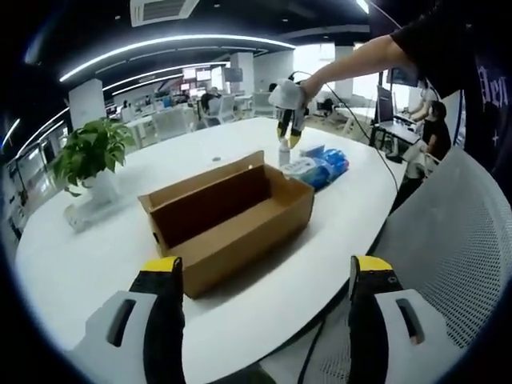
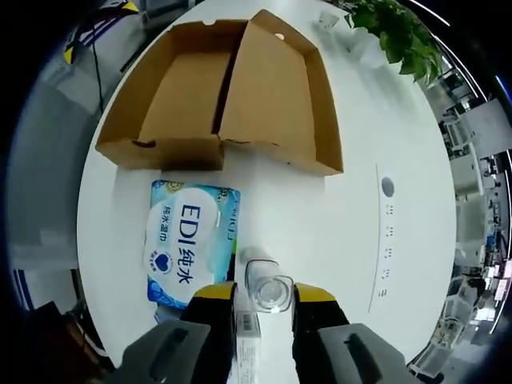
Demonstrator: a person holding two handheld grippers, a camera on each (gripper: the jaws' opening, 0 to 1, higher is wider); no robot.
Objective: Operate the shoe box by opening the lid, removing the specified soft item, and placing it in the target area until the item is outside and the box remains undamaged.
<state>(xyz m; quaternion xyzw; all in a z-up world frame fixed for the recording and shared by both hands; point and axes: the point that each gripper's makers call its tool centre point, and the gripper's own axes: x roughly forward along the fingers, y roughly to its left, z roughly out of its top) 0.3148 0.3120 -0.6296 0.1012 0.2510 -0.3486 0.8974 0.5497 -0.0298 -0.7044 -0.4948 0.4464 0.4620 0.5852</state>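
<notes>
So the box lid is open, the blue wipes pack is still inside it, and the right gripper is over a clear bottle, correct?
Not quite. The right gripper view shows the wipes pack on the table beside the open box, not inside. The right gripper is indeed over the clear bottle.

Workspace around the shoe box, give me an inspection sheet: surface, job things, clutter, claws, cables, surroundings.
Surface: white oval table, with a row of small ports set into it.
Job things: cardboard shoe box lying open with nothing seen inside; blue wet-wipes pack on the table beside it, outside the box.
Clutter: potted plant at the table's far side.
Claws: right claw around a small clear bottle, contact cannot be told; left claw open, holding nothing.
Cables: a dark cable hangs from the right claw past the table edge.
Surroundings: open office with ceiling light strips, a grey mesh chair, people at desks.
</notes>
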